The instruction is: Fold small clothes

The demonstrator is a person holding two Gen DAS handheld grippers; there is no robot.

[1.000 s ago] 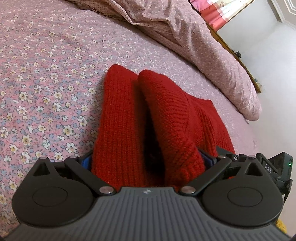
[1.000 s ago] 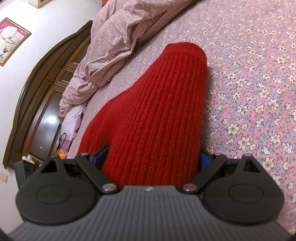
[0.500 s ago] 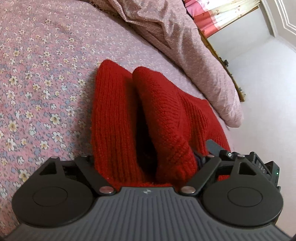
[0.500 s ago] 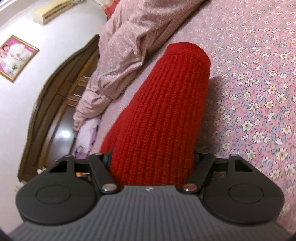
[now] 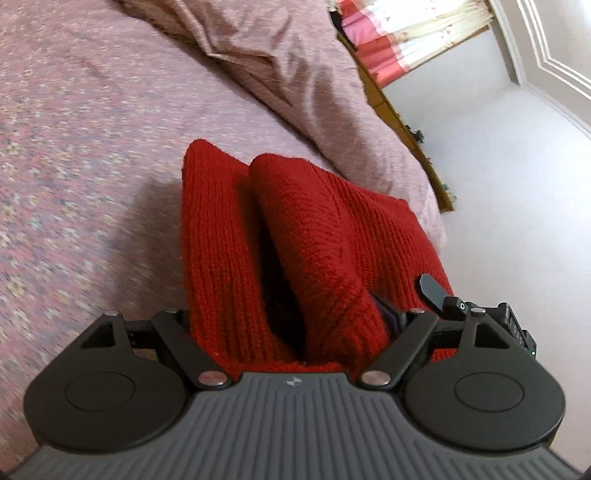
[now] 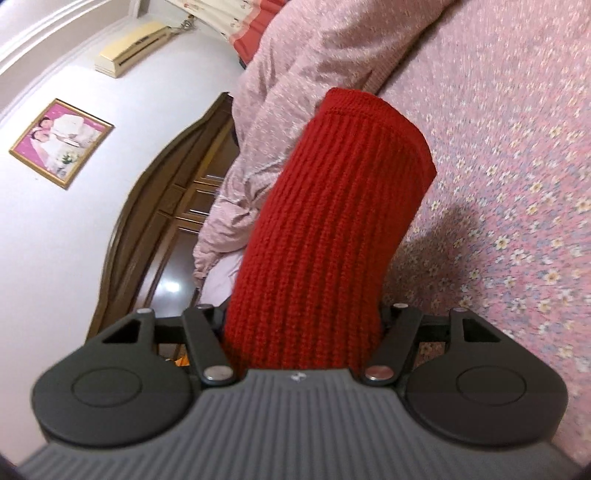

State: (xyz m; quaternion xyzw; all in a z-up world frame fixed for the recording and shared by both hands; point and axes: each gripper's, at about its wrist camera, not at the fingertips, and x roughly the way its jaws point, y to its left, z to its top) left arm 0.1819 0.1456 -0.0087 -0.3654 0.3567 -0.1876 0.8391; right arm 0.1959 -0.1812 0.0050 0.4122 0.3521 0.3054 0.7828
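1. Red knit sweater (image 5: 295, 236) is bunched in both grippers, lifted above the floral bedsheet (image 5: 92, 147).
2. Left gripper (image 5: 291, 332) has just been closing; it clamps two thick folds.
3. Right gripper (image 6: 303, 332) has just been closing too, pinching one rolled fold.
4. Rumpled quilt (image 6: 332, 48) lies at the far side.

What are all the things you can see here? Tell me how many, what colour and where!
red knitted garment: one, red, bunched between both tongs, above the bed.
bedsheet: one, pink with small flowers, spread under the garment.
quilt: one, dusty pink, heaped at the bed's far side.
headboard: one, dark brown wood, against the wall.
framed picture: one, pink with gold frame, on the white wall.
air conditioner: one, cream, high on the wall.
curtain: one, red and white, beyond the bed.
left tongs: black, shut on the garment.
right tongs: black, shut on the garment.
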